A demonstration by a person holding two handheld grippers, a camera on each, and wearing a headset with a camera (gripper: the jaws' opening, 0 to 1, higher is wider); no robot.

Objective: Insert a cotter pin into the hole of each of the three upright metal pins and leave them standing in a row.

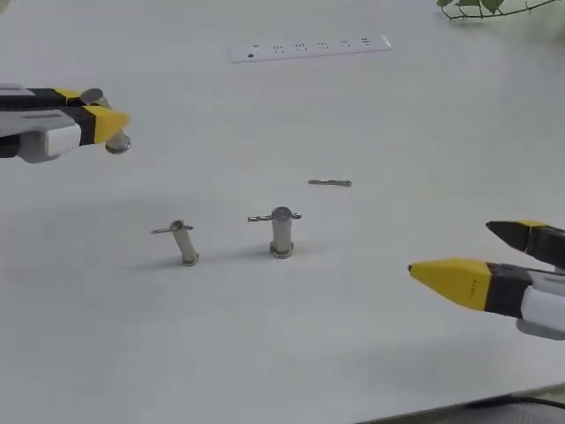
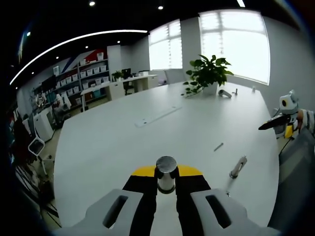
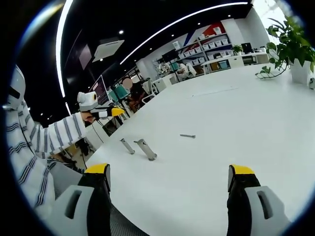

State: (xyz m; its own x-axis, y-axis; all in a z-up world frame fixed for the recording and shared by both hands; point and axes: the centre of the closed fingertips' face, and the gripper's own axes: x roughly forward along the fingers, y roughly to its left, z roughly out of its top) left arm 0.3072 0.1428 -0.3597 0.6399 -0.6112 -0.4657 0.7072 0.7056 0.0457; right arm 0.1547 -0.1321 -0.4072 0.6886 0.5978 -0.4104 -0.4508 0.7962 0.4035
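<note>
Since the left gripper point(image 1: 99, 117) has its fingers clamped across the third metal pin point(image 2: 166, 173), with the round end poking up just past the fingertips, that half of the job looks covered. The right gripper point(image 3: 170, 173) has its fingers spread wide with nothing between them.

The loose cotter pin point(image 1: 330, 183) lies flat on the bench point(image 1: 371, 353), well ahead of the right fingers and well off to the side of the left ones.

My guess on handling: it's thin, light wire lying flat on a smooth top, so it'll probably skate away if the fingertips come down sloppy. I'd pinch it near the looped end so the legs stay free to feed through. The held pin is stiff, smooth and round, so it could twist in the fingers once the wire pushes on it. I can't make out its hole from here.

What's in the way: the two pins with cotters through their tops, the nearer pin point(image 1: 282, 231) and the farther pin point(image 1: 184, 240), sit between the two sets of fingers, and the nearer one is close to the straight line from the right fingers to the loose wire. Small bases, so a nudge would likely tip them. The farther one looks a bit tilted, though that may just be the camera angle. The power strip point(image 1: 309, 47) and plant point(image 2: 206, 73) are far beyond both fingers, no bother.
</note>
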